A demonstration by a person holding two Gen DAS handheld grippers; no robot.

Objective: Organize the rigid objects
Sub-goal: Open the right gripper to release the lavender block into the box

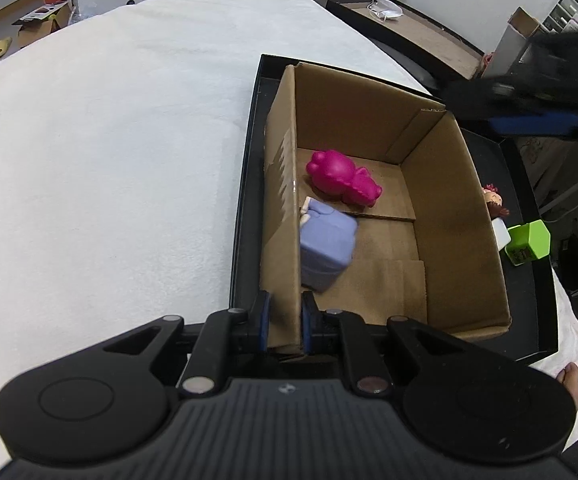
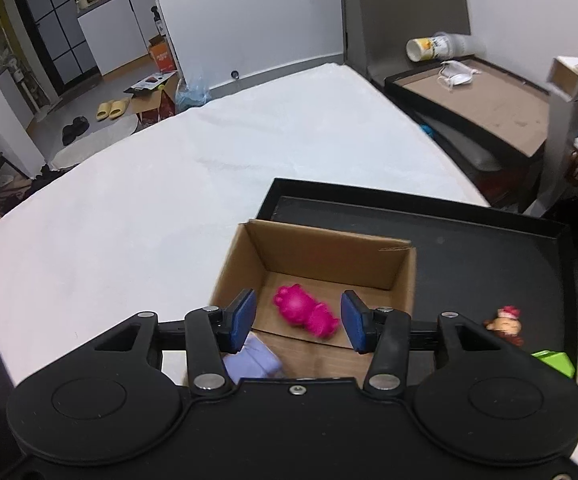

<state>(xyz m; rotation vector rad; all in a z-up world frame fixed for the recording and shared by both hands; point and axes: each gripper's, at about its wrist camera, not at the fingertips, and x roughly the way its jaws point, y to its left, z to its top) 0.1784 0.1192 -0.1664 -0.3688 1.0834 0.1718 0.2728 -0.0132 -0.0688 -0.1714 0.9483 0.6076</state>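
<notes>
An open cardboard box [image 1: 457,216] stands in a black tray [image 1: 245,184] on a white bed. My left gripper [image 1: 285,322] is shut on the box's left wall near its front corner. Inside the box lie a magenta toy [image 1: 341,176] and a lilac block toy [image 1: 325,244]. My right gripper [image 2: 297,320] is open and empty, held above the box [image 2: 329,252], with the magenta toy [image 2: 305,310] below its fingers and the lilac toy [image 2: 253,360] at lower left. A small doll figure [image 1: 495,200] and a green cube [image 1: 529,240] sit in the tray right of the box.
The white bed cover [image 1: 109,160] stretches left of the tray. A second dark tray with a cardboard sheet and a white mask [image 2: 457,74] stands behind, with a tipped cup [image 2: 429,48]. Shelving is at far right. The doll [image 2: 507,322] and green cube [image 2: 555,362] are right of my right gripper.
</notes>
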